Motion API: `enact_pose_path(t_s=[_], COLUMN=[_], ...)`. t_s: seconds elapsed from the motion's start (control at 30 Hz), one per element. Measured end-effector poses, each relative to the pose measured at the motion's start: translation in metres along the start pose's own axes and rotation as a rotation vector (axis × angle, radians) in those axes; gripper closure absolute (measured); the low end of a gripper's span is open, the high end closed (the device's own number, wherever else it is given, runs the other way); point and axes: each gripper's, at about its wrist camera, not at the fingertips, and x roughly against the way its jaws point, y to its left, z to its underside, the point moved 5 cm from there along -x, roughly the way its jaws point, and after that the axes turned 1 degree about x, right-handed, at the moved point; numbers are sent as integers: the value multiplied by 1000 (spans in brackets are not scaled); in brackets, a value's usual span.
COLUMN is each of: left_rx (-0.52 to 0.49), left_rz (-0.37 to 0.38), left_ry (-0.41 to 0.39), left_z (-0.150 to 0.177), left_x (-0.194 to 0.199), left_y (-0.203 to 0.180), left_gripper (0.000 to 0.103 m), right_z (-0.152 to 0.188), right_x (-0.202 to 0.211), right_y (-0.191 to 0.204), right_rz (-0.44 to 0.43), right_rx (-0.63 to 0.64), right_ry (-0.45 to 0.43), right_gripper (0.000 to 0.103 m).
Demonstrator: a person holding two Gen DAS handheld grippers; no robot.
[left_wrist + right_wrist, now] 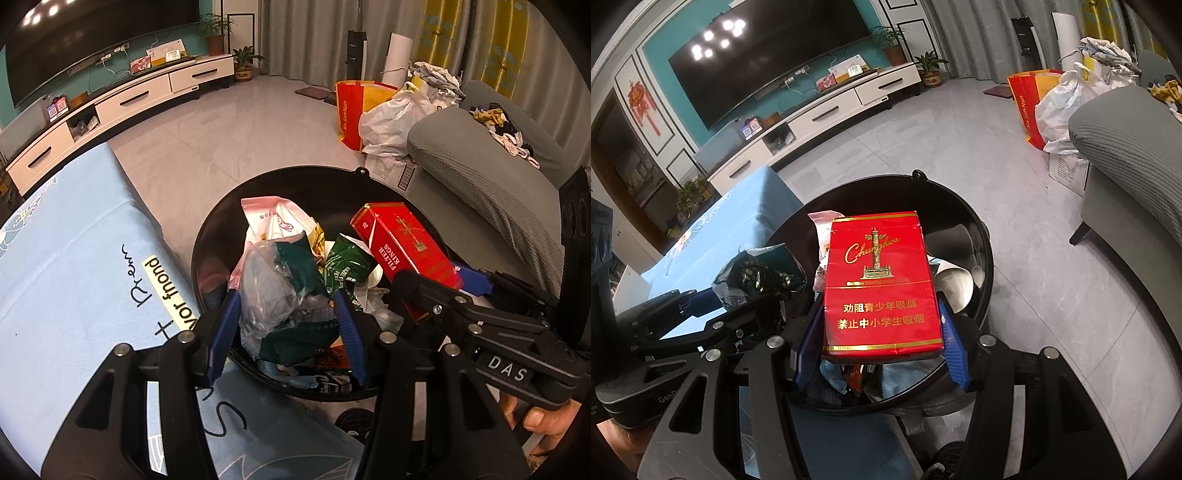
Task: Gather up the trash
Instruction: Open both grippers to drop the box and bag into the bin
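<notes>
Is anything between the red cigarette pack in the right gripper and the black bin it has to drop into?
Nothing visible. The right gripper holds the red pack directly above the open black bin, with only trash already inside beneath it.

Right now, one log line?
left claw: shut on crumpled wrappers | right claw: shut on red cigarette pack | both over black trash bin

The red pack point(881, 284) reads "Chunghwa" in gold script, with "劝阻青少年吸烟" and "禁止中小学生吸烟" below; its side shows "FILTER KINGS" and "20". The right gripper point(476, 275) carries "DAS". The blue cloth point(74, 236) bears "for friend". The orange bag point(1025, 107) reads "Jin Jian Nan".
</notes>
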Motion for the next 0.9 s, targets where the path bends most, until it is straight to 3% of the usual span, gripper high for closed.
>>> enact_pose_path(t_s=[0.33,0.47,0.6,0.67,0.7,0.9], left_rx=[-8,-3,4,28,39,108], left_rz=[-6,-15,-25,-32,-33,-25], left_ry=[10,11,3,-6,-8,-21], left_z=[1,1,2,2,2,5], left_x=[-2,-2,4,12,16,57], left_y=[-1,2,4,8,10,18], left_gripper=[49,38,28,8,5,3], right_z=[1,1,-1,-2,-3,-12], right_x=[1,2,9,17,20,67], right_y=[0,-3,-6,-7,-6,3], right_rz=[5,8,24,9,9,23], right_rx=[-9,-24,-47,-63,-65,-38], right_ry=[1,6,-4,-10,-13,-59], right_gripper=[46,46,33,23,18,5])
